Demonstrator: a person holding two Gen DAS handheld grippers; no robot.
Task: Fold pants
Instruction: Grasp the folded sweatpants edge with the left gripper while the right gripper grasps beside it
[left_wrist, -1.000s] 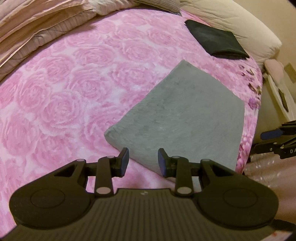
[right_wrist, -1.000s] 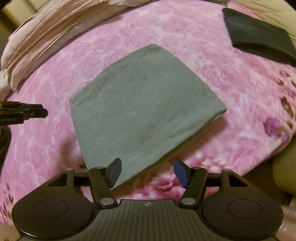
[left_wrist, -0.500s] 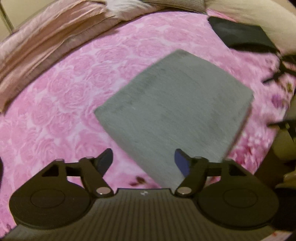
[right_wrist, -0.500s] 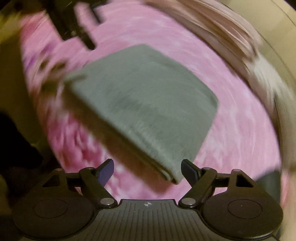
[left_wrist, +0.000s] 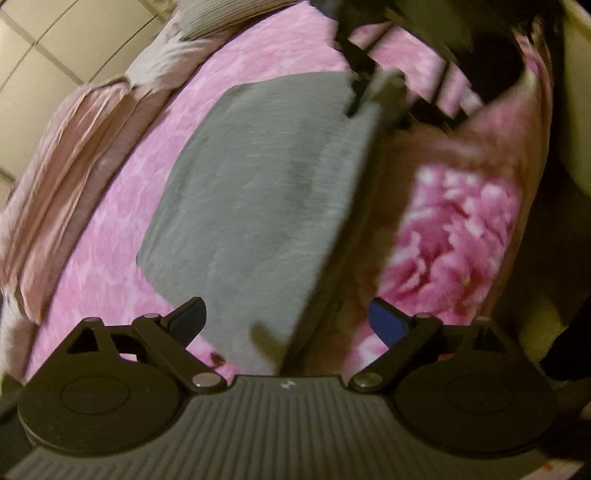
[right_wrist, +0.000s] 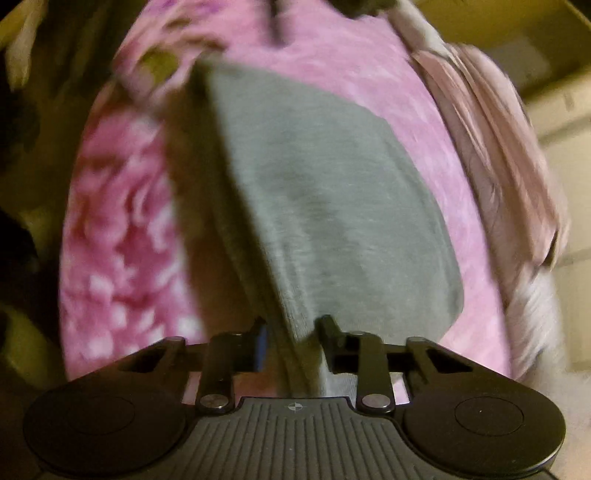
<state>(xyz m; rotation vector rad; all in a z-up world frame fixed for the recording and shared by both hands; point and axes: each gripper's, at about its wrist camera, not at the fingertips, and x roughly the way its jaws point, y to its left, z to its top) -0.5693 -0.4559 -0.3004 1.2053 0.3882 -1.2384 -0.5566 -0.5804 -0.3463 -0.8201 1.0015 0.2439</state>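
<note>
Now right tongs (right_wrist: 291, 330) pinch the folded pants' (right_wrist: 332, 206) corner; left tongs (left_wrist: 288, 321) gape wide over them.

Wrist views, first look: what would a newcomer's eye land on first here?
The folded grey pants stand out, lying in the middle of the pink rose-print bedspread. Next come the right tongs, which have just been closing and now pinch the near corner of the pants along the folded edge. The left tongs have just been opening and stand wide over the opposite corner, gripping nothing.
</note>
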